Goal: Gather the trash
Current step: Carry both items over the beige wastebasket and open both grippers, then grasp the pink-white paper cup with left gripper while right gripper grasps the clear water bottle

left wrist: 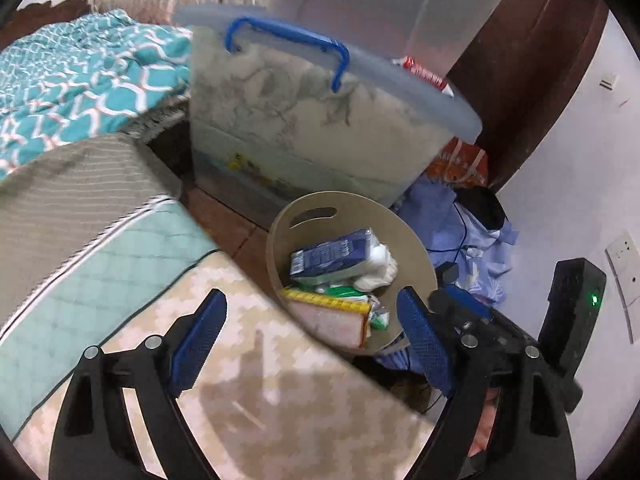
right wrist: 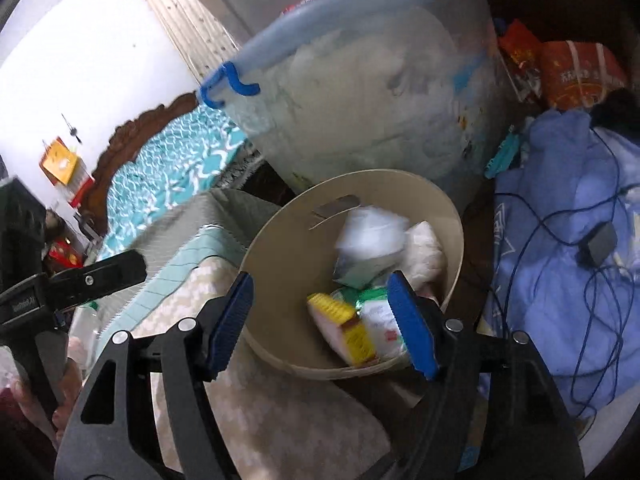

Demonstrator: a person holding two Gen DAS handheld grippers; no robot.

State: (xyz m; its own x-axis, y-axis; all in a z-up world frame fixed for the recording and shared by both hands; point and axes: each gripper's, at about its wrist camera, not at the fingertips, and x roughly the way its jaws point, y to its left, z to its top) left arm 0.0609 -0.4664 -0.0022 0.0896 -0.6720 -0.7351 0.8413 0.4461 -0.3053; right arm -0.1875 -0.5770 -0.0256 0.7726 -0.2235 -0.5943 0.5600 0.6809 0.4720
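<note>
A beige round trash bin [left wrist: 280, 236] stands on the floor between the bed corner and a storage box. It holds a blue-and-white packet [left wrist: 332, 256], crumpled white tissue [left wrist: 380, 266] and a yellow-and-pink packet [left wrist: 332, 314]. My left gripper [left wrist: 312, 340] hangs open over the bin's near side, with nothing between its blue pads. In the right wrist view the bin [right wrist: 280, 248] shows a white plastic bag [right wrist: 372, 232], the yellow-and-pink packet [right wrist: 340, 320] and a white-and-green packet [right wrist: 380, 326]. My right gripper [right wrist: 322, 322] is open above the near rim and holds nothing.
A clear storage box [left wrist: 320, 128] with a blue handle stands behind the bin. The mattress corner [left wrist: 240, 380] and a teal quilt [left wrist: 80, 72] lie to the left. On the right is a blue cloth pile [right wrist: 560, 220] with a cable and charger, and behind it a red-orange bag [right wrist: 576, 72].
</note>
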